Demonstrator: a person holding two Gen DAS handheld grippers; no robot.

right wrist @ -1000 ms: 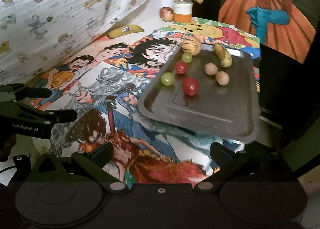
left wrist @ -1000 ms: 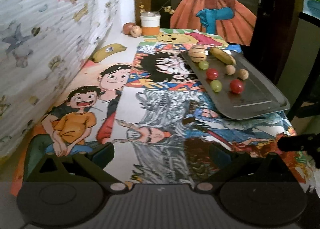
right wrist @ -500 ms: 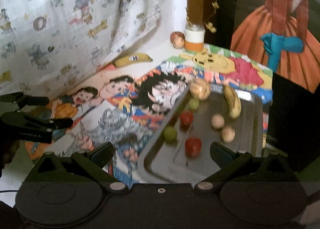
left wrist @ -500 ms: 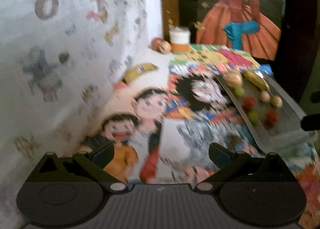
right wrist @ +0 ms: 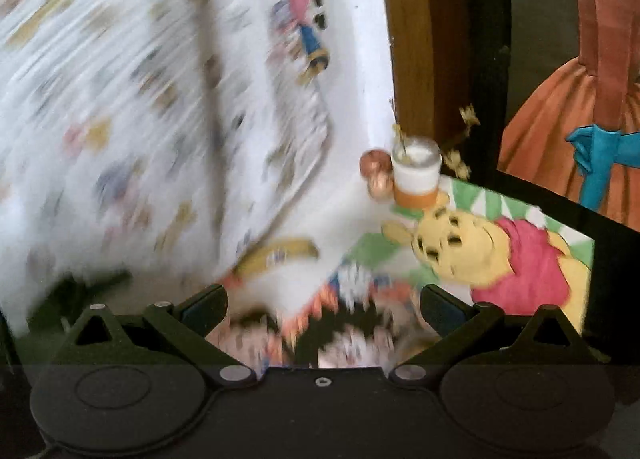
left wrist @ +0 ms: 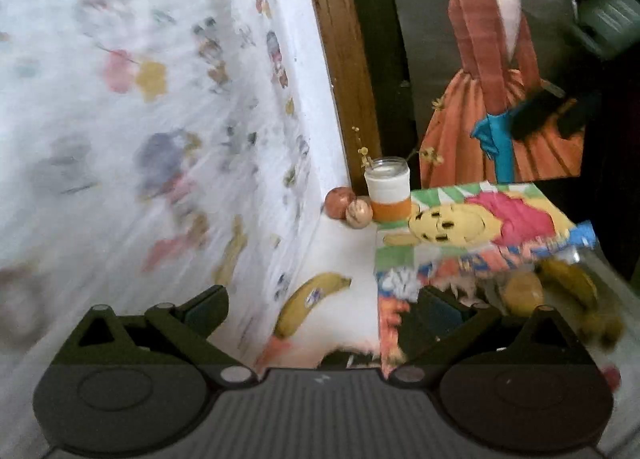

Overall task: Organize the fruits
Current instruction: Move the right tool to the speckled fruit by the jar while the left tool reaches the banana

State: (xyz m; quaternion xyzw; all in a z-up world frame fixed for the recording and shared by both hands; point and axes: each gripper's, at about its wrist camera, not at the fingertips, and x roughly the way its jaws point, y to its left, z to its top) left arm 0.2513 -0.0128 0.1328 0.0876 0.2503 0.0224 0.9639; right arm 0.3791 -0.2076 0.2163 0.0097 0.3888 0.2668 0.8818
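Left claw (left wrist: 322,309) spread apart, empty | right claw (right wrist: 322,309) likewise | yellow curved banana (left wrist: 308,303) lay near tabletop's (left wrist: 344,247) left edge.

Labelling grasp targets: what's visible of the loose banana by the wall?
The yellow banana with a small white-and-blue sticker and darker tips lies flat on the white tabletop, alone, outside the tray, beside the patterned cloth wall. It looks whole. Nothing grips it; it sits ahead between the open jaws of the left gripper.
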